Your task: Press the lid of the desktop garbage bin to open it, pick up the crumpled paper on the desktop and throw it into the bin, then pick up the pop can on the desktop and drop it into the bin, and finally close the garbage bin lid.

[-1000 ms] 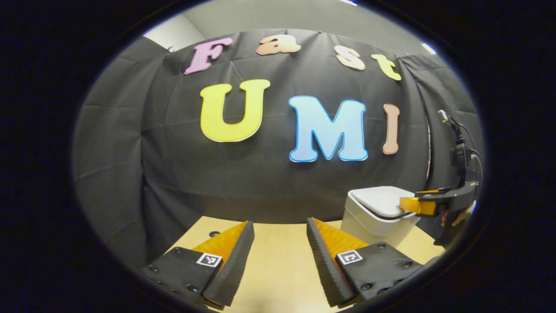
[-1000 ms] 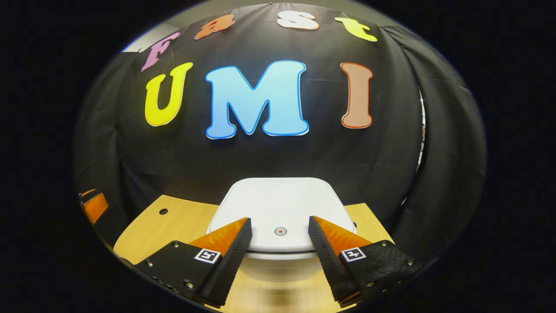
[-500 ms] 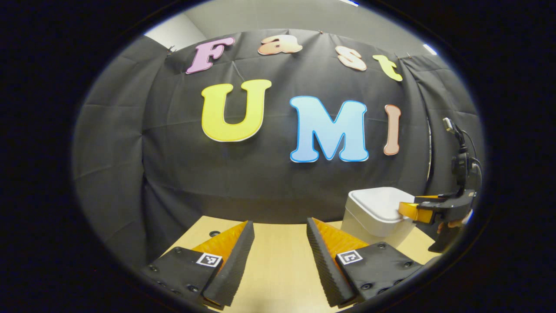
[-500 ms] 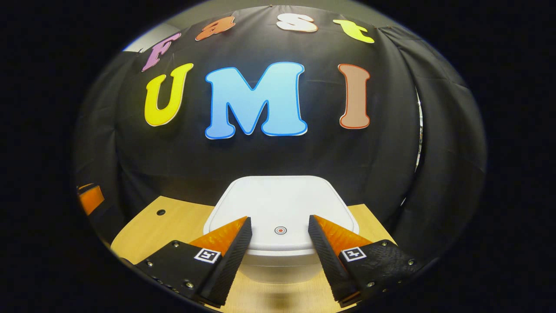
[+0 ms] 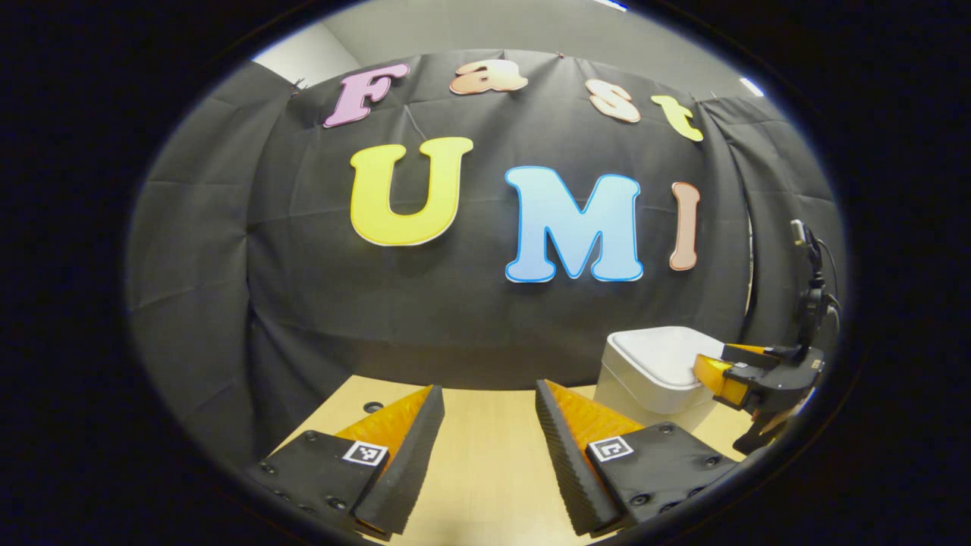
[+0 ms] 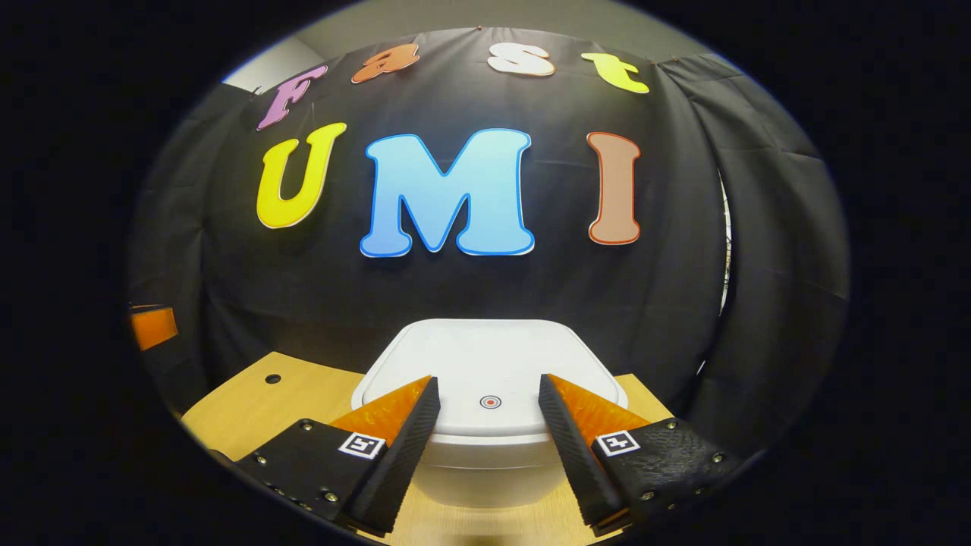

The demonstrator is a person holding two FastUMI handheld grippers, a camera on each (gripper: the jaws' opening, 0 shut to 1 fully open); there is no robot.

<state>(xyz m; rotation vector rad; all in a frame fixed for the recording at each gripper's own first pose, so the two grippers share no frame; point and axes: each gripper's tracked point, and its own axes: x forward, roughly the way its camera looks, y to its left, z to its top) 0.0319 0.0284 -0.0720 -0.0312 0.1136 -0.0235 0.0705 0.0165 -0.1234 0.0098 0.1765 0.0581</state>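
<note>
Pressure is what the step in hand calls for, judged from the closed lid (image 6: 489,364) of the white desktop garbage bin (image 6: 485,474), which stands on the wooden tabletop (image 6: 250,398) close to the black cloth wall. In the right gripper view the right tool (image 6: 485,394) is seen with its fingers spread, one tip to each side of a small red-ringed mark (image 6: 491,402) near the front edge of the lid; whether the tips touch the lid cannot be told. The push is best made straight down at that front edge, short and firm, and then released so that the lid can spring up; a push from the side should be avoided, since a light bin could be slid toward the cloth. In the left gripper view the bin (image 5: 645,383) is seen at the right, with the right tool (image 5: 717,371) at its near rim, while the left tool (image 5: 485,406) is held spread over bare tabletop (image 5: 485,470), well apart from the bin. It is best kept there, clear of the lid's swing. Crumpled paper and pop can are not yet dealt with, so the task is judged to be at its first step.
</note>
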